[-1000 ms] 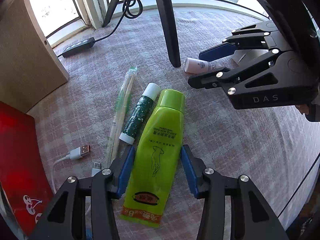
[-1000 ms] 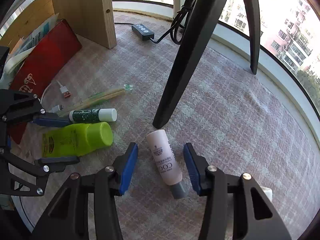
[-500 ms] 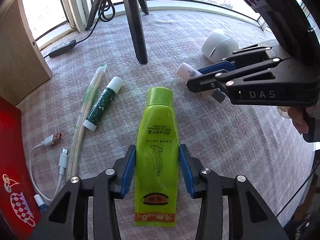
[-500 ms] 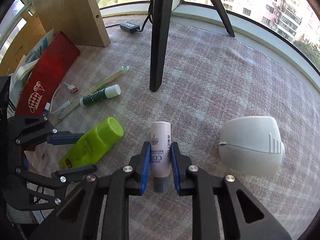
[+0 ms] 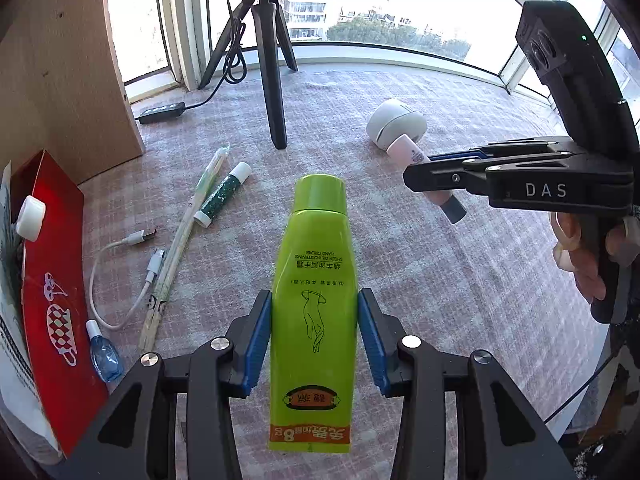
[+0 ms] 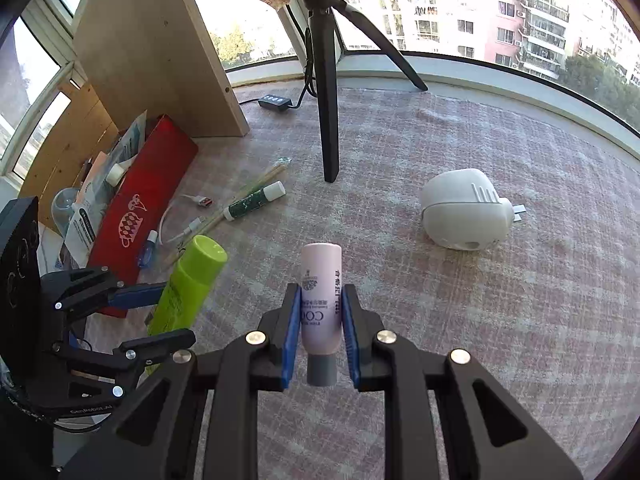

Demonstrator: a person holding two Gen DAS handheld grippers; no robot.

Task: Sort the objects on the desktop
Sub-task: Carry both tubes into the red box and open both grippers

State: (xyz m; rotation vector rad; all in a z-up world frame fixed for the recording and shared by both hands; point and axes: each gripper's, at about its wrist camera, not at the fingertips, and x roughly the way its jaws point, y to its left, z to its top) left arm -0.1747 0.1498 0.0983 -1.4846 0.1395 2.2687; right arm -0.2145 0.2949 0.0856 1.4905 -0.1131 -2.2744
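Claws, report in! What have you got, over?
Left claw shut on green tube. Right claw shut on pink tube. Both lifted off cloth. Tripod ahead, not blocking.

"HAND CREAM" on green tube; "DAS" on right gripper

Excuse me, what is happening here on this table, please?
A person is sorting desk items with two handheld grippers. The left gripper is shut on a green hand cream tube, and the right gripper is shut on a small pink tube; both look raised above the checked tablecloth. A white charger, a cable and chopsticks lie on it.
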